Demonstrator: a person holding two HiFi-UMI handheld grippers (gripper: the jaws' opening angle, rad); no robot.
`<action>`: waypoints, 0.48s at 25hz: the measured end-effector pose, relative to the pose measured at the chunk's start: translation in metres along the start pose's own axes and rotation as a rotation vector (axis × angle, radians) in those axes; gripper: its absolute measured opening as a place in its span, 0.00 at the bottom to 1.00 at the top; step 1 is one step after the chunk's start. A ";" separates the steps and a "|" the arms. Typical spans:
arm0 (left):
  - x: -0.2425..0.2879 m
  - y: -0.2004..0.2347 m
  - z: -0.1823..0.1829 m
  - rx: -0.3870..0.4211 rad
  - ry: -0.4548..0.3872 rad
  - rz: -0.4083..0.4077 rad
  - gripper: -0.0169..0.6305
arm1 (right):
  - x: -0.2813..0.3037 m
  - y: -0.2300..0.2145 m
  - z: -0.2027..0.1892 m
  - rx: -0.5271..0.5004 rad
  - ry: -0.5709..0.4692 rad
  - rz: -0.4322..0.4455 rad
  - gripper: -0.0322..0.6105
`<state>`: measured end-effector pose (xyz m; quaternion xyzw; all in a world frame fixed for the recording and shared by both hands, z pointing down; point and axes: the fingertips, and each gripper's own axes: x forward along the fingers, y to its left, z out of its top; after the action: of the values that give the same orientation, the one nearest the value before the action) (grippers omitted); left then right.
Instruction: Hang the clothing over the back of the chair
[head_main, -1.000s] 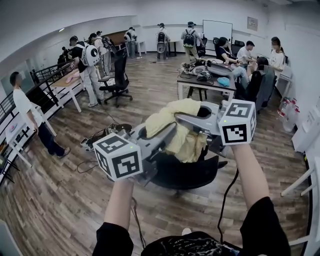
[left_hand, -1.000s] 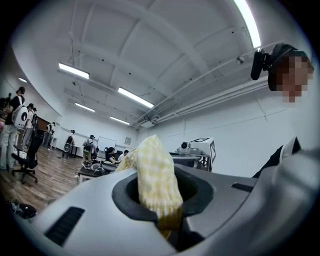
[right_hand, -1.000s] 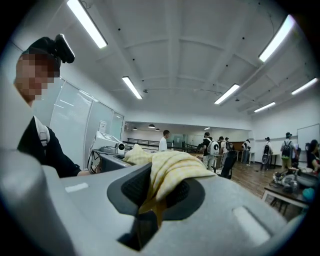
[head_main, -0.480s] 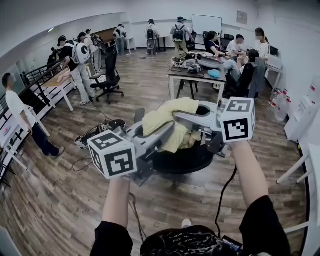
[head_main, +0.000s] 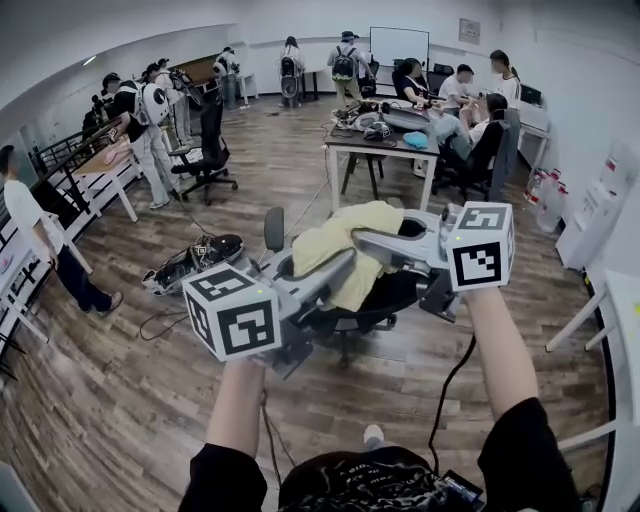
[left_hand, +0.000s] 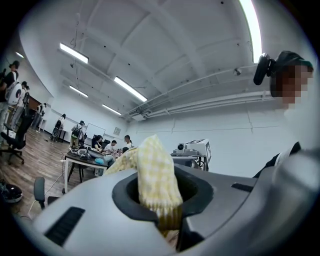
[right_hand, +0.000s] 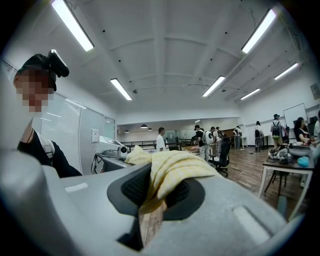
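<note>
A pale yellow checked garment (head_main: 345, 245) hangs bunched between my two grippers, above a black office chair (head_main: 378, 298). My left gripper (head_main: 340, 268) is shut on one edge of the cloth, and the fabric (left_hand: 155, 175) stands up out of its jaws in the left gripper view (left_hand: 167, 220). My right gripper (head_main: 366, 238) is shut on the other edge, where folds of cloth (right_hand: 172, 172) spill over its jaws in the right gripper view (right_hand: 150, 212). The two grippers point at each other, close together. A narrow upright part of the chair (head_main: 274, 228) shows left of the garment.
Behind the chair stands a dark desk (head_main: 385, 150) loaded with gear, with seated people beyond it. A second black chair (head_main: 205, 150) and several standing people are at the back left. Cables and a bag (head_main: 195, 262) lie on the wooden floor to the left.
Both grippers have moved together with the garment, slightly downward. The chair now sits farther off and shows more from under the cloth. Both grips are unchanged.
</note>
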<state>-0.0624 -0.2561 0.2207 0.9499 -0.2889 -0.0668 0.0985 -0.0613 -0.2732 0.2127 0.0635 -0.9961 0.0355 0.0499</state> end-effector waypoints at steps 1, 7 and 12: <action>-0.003 -0.002 -0.002 -0.006 -0.001 -0.001 0.14 | 0.001 0.003 -0.002 0.005 0.002 -0.003 0.12; -0.009 -0.010 -0.005 -0.034 -0.008 -0.007 0.14 | -0.001 0.013 -0.005 0.027 0.006 -0.036 0.12; -0.024 -0.019 -0.024 -0.064 -0.009 -0.003 0.14 | 0.003 0.030 -0.023 0.029 0.020 -0.038 0.12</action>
<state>-0.0673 -0.2241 0.2413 0.9464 -0.2856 -0.0803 0.1275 -0.0657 -0.2421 0.2338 0.0826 -0.9936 0.0498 0.0596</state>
